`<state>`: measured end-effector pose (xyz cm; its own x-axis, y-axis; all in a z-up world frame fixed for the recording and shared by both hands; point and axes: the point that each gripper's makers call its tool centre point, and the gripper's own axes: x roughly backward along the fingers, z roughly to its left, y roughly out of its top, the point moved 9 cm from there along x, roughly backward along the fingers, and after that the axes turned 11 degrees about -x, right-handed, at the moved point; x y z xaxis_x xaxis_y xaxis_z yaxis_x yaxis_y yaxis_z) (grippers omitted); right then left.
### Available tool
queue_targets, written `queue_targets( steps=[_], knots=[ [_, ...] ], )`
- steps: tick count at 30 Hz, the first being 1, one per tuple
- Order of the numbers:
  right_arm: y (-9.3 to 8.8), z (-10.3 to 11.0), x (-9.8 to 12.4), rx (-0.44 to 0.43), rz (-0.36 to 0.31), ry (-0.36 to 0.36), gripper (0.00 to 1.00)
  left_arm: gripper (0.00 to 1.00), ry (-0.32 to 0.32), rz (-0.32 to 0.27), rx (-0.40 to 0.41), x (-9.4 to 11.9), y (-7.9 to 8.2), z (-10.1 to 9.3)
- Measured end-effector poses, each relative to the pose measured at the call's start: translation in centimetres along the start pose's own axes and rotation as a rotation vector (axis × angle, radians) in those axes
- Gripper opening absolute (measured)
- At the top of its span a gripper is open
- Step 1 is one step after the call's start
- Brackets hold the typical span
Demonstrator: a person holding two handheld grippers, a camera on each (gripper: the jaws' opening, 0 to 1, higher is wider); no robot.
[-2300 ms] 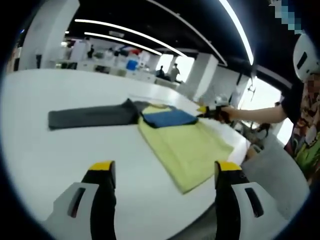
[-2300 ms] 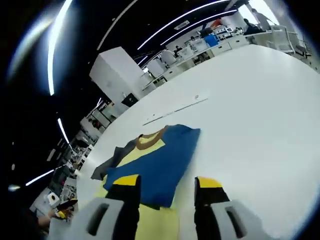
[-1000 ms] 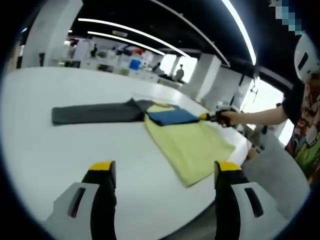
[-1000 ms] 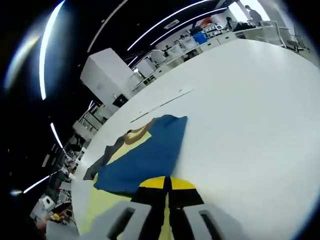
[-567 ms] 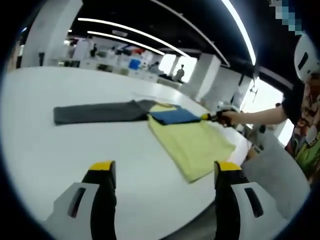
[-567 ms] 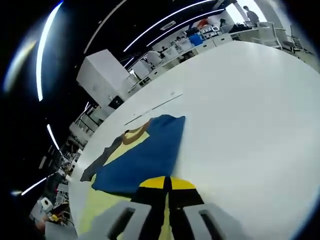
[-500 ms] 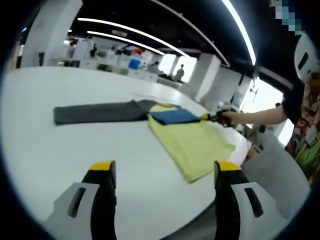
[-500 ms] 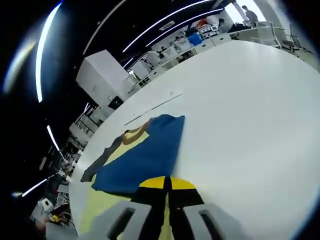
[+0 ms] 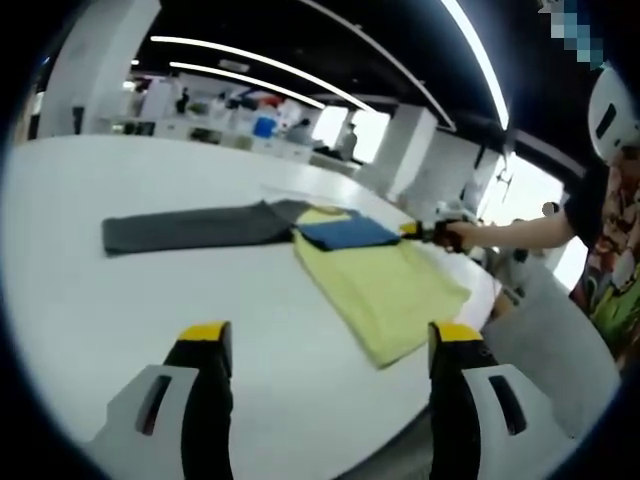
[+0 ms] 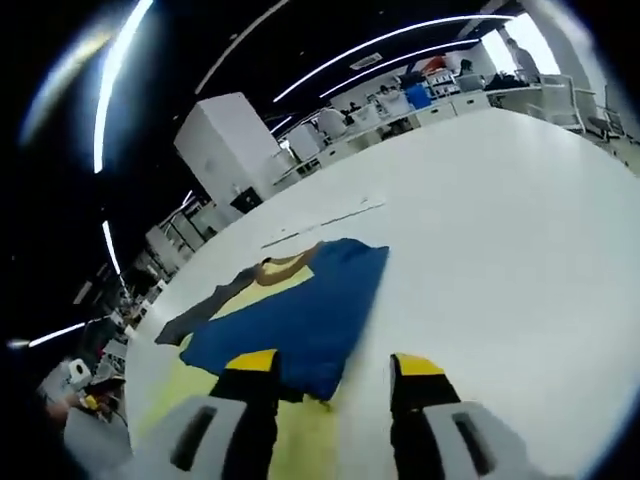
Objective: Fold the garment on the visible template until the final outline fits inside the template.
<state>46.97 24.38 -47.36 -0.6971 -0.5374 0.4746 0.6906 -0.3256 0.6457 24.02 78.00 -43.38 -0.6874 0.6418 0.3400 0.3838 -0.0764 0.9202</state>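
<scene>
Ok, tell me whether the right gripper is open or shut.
Open: in the right gripper view the right gripper has a clear gap between its jaws, above the blue cloth.

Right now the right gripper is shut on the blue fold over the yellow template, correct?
Not quite: the right gripper is open, its jaws apart at the near edge of the blue fold, as the right gripper view shows. The fold does lie over the yellow template.
</scene>
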Motion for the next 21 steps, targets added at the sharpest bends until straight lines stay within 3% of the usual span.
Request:
queue_targets(
  steps=[7, 21],
  knots=[
    [0.0, 0.1, 0.9, 0.135, -0.031, 0.022, 0.81, 0.77, -0.009, 0.002, -0.004, -0.2, 0.1, -0.1],
    [-2.5, 1.9, 2.8, 0.288, 0.037, 0.046, 0.85, 0.77, -0.011, 0.005, -0.02, -0.7, 0.4, 0.5]
  ],
)
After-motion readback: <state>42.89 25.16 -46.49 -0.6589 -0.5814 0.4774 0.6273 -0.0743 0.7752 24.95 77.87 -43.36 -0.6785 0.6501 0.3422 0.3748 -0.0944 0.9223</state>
